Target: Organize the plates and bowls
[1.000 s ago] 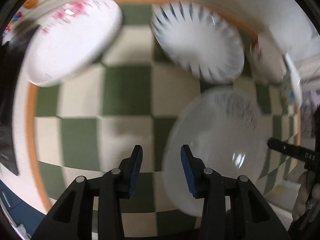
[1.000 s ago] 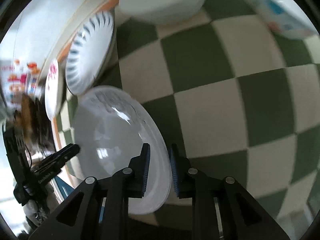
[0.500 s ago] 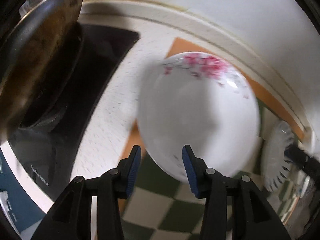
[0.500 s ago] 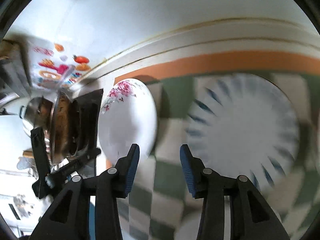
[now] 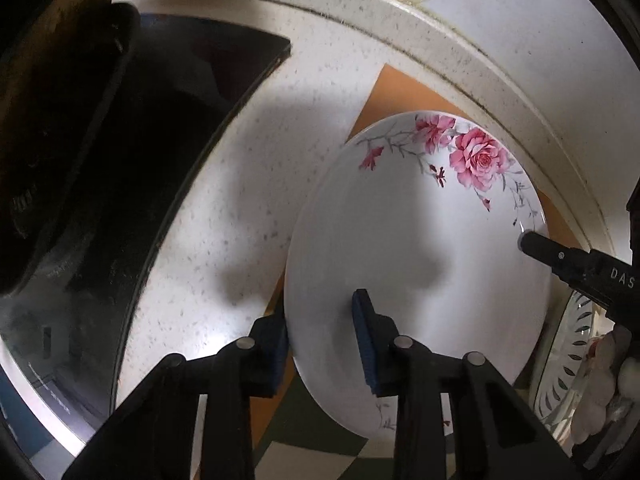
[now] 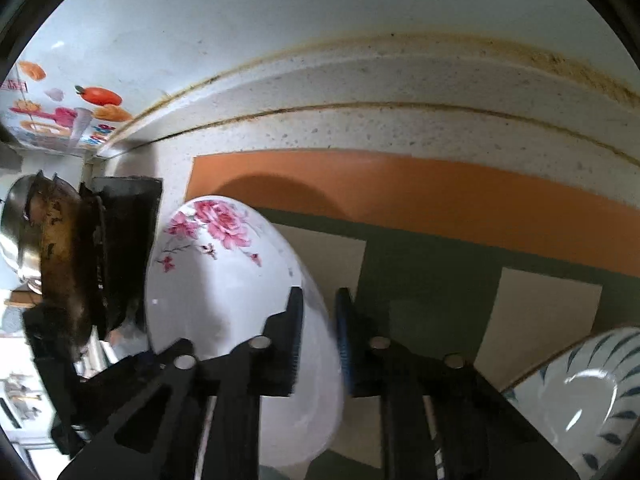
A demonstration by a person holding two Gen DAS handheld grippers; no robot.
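Note:
A white plate with pink roses [image 5: 420, 248] lies at the mat's left end, beside the stove. My left gripper [image 5: 318, 314] straddles its near-left rim, one pad on the inside face and the other under the edge. Its jaws are closing on that rim. In the right wrist view the rose plate [image 6: 216, 292] sits left of centre. My right gripper [image 6: 318, 304] pinches its right rim, jaws closing, pads against both sides. That right gripper [image 5: 534, 242] also shows at the plate's far rim. A blue-striped plate [image 6: 580, 396] lies to the right.
A black stove [image 5: 168, 128] with a dark pan [image 6: 64, 264] stands just left of the plate. The green-and-cream checked mat with an orange border [image 6: 400, 192] covers the speckled counter [image 5: 248, 184]. The wall runs close behind. A gloved hand [image 5: 600, 380] holds the right gripper.
Both grippers swung left, away from the clear plate and striped plate, to the rose plate. The right let go of the clear plate, opened, then closed on the rose plate's rim.

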